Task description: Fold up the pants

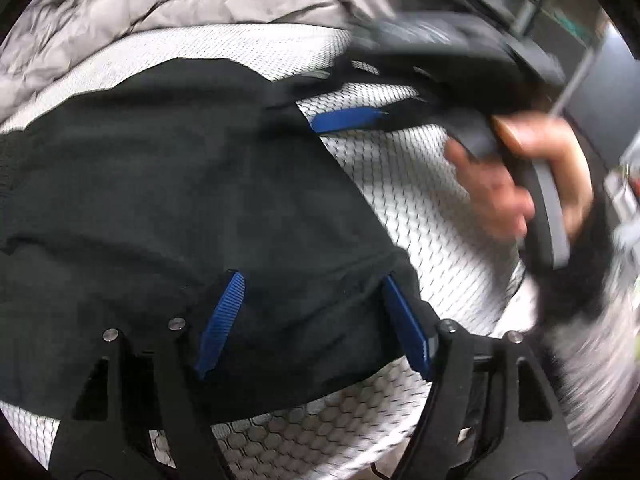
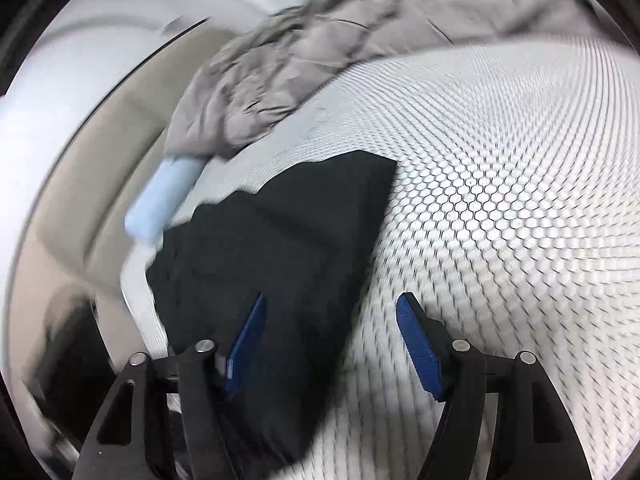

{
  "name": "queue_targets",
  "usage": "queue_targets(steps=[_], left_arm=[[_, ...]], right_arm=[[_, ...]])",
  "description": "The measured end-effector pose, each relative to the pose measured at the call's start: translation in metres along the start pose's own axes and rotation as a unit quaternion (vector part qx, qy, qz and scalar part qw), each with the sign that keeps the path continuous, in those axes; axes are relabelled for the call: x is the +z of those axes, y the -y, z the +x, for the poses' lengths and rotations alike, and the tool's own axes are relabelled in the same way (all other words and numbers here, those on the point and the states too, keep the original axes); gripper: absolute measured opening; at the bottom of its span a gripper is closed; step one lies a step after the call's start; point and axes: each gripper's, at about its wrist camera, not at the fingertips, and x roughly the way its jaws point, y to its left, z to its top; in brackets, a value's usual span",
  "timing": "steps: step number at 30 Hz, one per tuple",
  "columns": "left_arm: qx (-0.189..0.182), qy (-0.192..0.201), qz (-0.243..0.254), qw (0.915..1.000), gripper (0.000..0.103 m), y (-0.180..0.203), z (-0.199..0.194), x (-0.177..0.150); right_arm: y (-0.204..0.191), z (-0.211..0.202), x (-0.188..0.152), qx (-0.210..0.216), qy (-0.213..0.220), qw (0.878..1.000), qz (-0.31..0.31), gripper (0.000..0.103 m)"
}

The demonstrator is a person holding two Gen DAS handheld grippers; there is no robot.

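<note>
Honeycomb-patterned mattress (image 2: 500, 184) bears folded black pants (image 2: 280, 248), grey blanket (image 2: 288, 80) bunched beyond; left gripper (image 1: 312, 320) and right gripper (image 2: 332, 344), both released, hover over the fabric, seemingly between folds.

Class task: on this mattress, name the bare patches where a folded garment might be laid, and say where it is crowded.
Bare honeycomb cover lies right of the black pants, below the rumpled grey quilt; the open right gripper straddles its edge. A smaller bare strip sits near the open left gripper. Crowded: the pants, the quilt behind them, and a pale blue item beside them.
</note>
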Motion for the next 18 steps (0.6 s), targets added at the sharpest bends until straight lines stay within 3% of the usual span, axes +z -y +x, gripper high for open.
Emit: queue_targets(steps=[4,6,9,12,18], left_arm=[[0.045,-0.012,0.071,0.9964,0.074,0.023,0.002,-0.013],[0.044,-0.014,0.071,0.9964,0.074,0.023,0.002,-0.016],[0.034,-0.014,0.069,0.9969,0.075,0.019,0.004,-0.02],[0.033,-0.012,0.073,0.9967,0.076,0.018,0.003,-0.023],[0.013,0.007,0.076,0.997,0.077,0.007,-0.006,-0.018]], right_arm=[[-0.007,0.053,0.025,0.033,-0.043,0.998,0.016,0.061],[-0.01,0.069,0.042,0.012,-0.033,0.999,0.016,0.041],[-0.001,0.072,0.057,-0.001,0.011,0.998,0.055,0.03],[0.006,0.07,0.076,-0.031,0.066,0.994,0.084,0.03],[-0.01,0.065,0.09,-0.056,0.076,0.994,0.054,0.036]])
